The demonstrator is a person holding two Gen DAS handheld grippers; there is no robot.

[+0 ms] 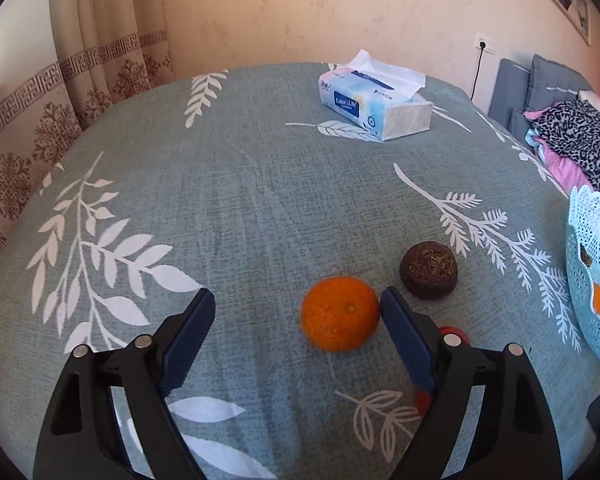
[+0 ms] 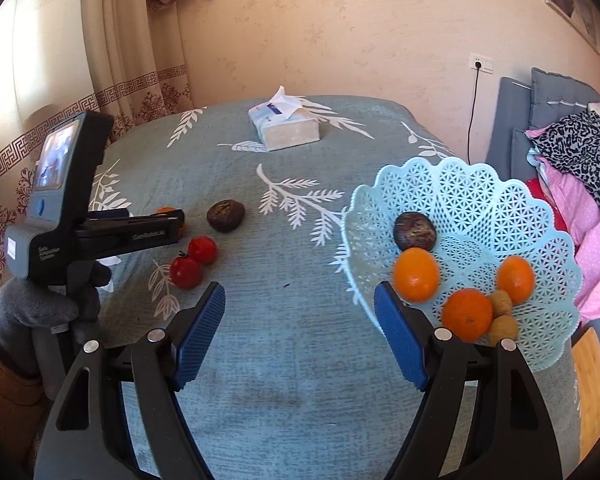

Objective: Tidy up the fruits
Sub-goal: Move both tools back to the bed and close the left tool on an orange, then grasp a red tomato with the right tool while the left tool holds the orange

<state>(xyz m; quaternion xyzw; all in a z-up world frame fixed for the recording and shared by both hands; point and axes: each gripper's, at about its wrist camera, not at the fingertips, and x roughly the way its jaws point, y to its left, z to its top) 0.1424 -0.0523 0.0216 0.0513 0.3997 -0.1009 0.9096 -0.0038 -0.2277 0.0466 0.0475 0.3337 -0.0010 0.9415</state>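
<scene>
Two grippers: we hold one in each hand above a table [image 1: 260, 200] spread with a grey-green, leaf-printed cloth.
Left gripper [image 1: 298, 310]: our jaws stand spread, and an orange [image 1: 340, 313] sits between them on the cloth. The right-hand pad is at the fruit's side, whether touching we cannot tell; the left-hand pad is well apart from it. We are not pinching anything.
Left gripper from the other camera [image 2: 172, 226]: we see it side-on, low over the cloth, held in a grey-gloved hand [image 2: 32, 312], with the orange mostly hidden behind its fingers.
Right gripper [image 2: 300, 310]: our jaws stand spread with only bare cloth between them; the right pad is in front of the basket's near rim.
Loose fruit: a dark brown round fruit [image 1: 428, 270] lies just beyond the orange, near it but apart. Two red tomatoes [image 2: 194, 262] lie touching each other, nearer to us than the brown fruit.
Basket [image 2: 480, 200]: a pale blue lattice basket sits at the right of the table. In it we count three oranges [image 2: 416, 274], one dark brown fruit [image 2: 415, 231] and two small tan fruits [image 2: 502, 316].
Far side: a tissue pack [image 1: 374, 106] rests on the cloth.
</scene>
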